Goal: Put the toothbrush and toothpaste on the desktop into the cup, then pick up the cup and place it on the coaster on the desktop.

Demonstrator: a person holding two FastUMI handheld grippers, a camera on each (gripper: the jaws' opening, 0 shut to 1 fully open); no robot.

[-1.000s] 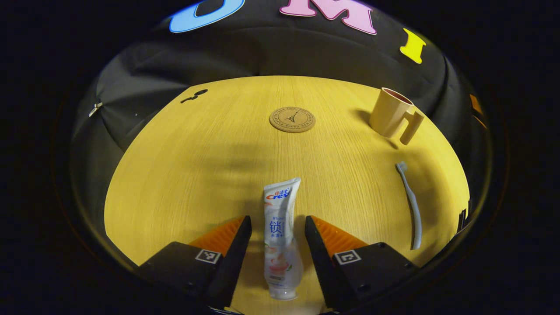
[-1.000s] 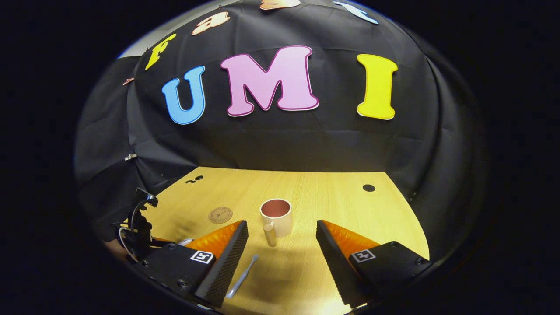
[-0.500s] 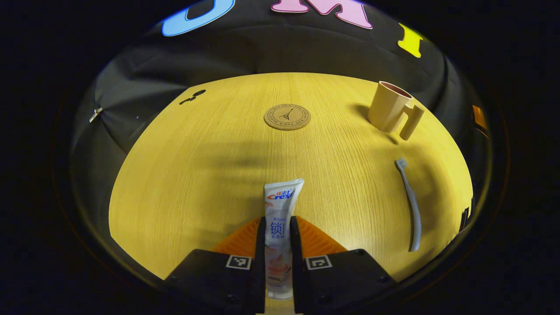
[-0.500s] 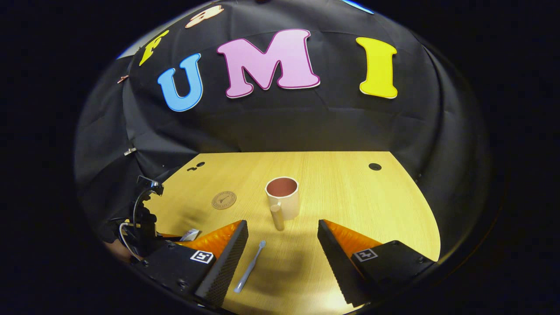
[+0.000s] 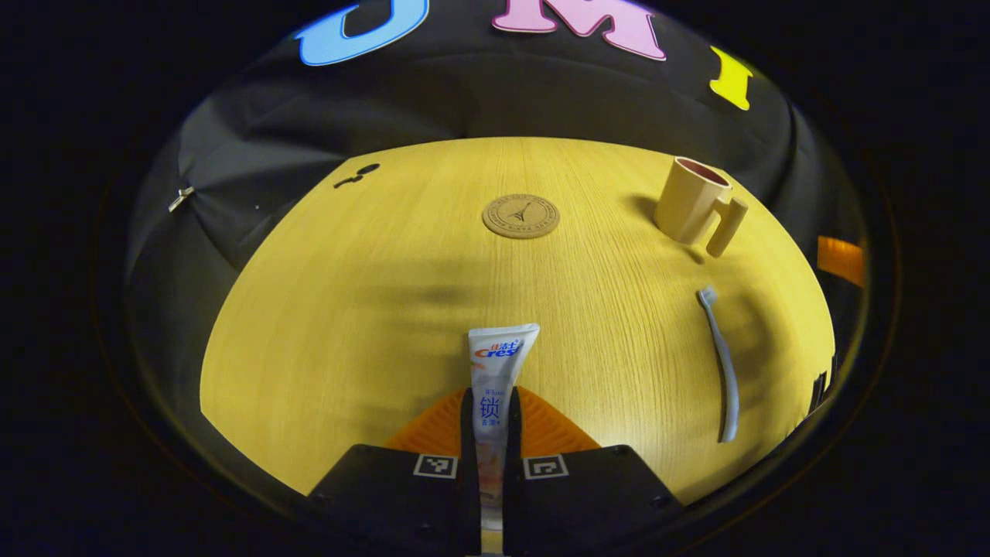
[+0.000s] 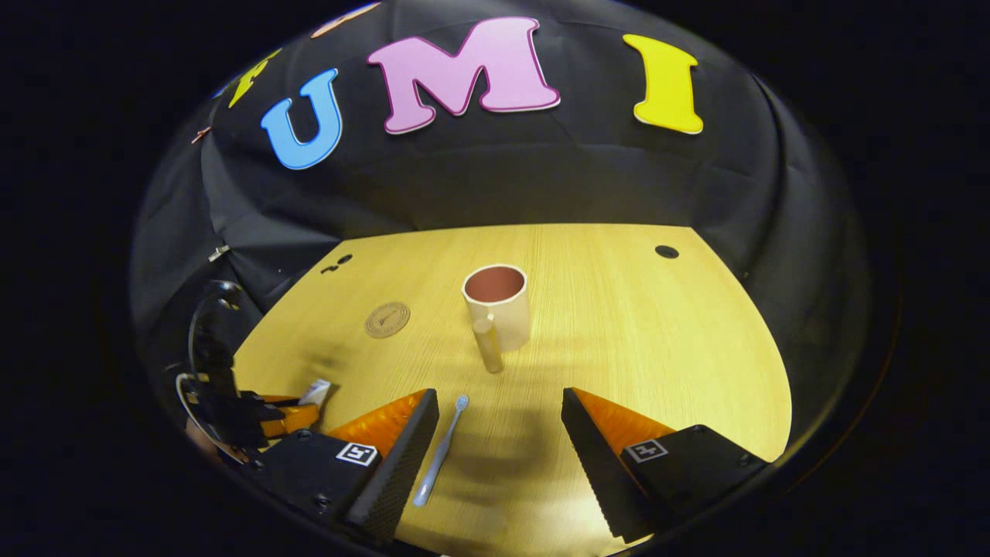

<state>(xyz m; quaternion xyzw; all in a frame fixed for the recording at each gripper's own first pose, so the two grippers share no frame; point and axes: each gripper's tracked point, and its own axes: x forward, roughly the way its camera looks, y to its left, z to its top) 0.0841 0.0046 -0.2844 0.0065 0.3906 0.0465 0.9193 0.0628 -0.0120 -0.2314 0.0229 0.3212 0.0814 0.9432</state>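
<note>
Left gripper view showed the left tongs (image 5: 490, 410) clamped on the toothpaste (image 5: 496, 379); beyond lay the coaster (image 5: 520, 216), cup (image 5: 691, 209) and toothbrush (image 5: 719, 360) on the tabletop (image 5: 348, 309). Right gripper view showed the right tongs (image 6: 499, 433) spread wide, gripping nothing, toothbrush (image 6: 439, 452) beside their left finger, cup (image 6: 499, 305) ahead.
</note>
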